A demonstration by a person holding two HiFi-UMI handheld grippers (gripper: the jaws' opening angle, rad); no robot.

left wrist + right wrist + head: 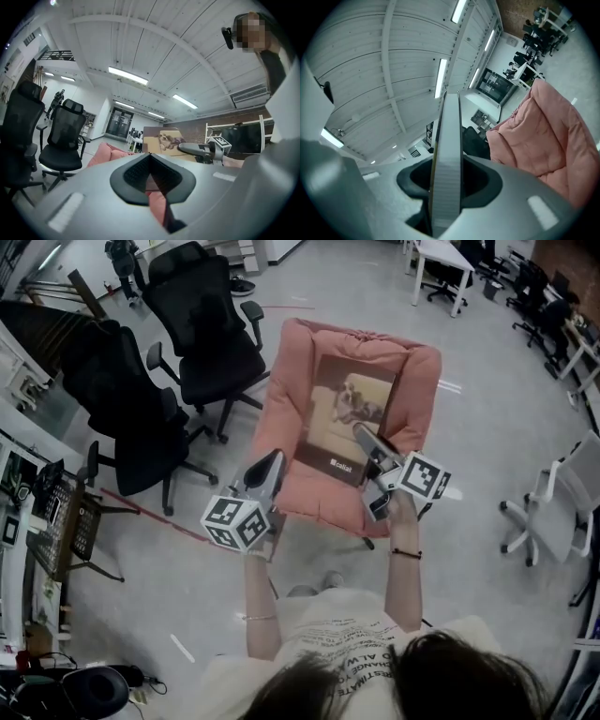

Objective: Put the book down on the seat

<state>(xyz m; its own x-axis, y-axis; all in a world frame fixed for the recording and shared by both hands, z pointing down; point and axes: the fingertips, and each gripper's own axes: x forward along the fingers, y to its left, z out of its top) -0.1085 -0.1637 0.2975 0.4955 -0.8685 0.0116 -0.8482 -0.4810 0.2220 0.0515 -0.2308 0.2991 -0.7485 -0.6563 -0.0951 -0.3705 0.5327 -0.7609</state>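
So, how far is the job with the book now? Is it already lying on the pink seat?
Done: the book is over the pink seat. In hand: the right gripper clamps its jaws on the book's edge, so it is not released. The left gripper is shut and empty near the seat's front edge. Left: lower the book flat onto the seat and open the jaws.

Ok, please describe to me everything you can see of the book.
The book is closed and thin, with a brown cover, a dog picture and small white print near one corner. It faces up over the pink seat cushion. The right hand-held gripper clamps its near right edge; pale page edges show there.
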